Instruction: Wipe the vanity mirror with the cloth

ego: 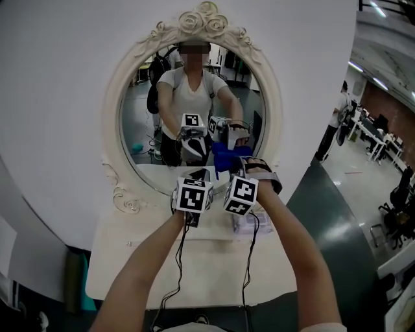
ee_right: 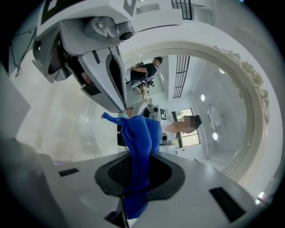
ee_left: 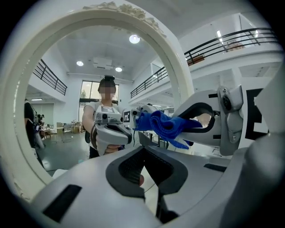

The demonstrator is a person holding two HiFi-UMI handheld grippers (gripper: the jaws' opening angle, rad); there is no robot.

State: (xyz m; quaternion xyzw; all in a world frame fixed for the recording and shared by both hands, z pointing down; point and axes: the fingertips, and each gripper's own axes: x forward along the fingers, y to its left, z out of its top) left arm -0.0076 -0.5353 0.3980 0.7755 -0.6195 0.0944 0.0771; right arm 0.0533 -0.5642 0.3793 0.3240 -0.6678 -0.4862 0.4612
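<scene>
While the right gripper (ee_right: 136, 180) clamped the blue cloth (ee_right: 141, 133) close before the vanity mirror (ego: 140, 123), the left gripper (ee_left: 144, 174) hovered just beside it. Its jaws met, holding nothing.

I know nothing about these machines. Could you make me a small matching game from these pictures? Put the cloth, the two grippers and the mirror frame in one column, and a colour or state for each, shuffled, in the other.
Things:
1. cloth
2. left gripper
3. right gripper
4. mirror frame

Colour or state:
A. white, with carved roses on top
B. shut on the cloth
C. blue
D. shut, holding nothing

Right pairs: 1-C, 2-D, 3-B, 4-A.
</scene>
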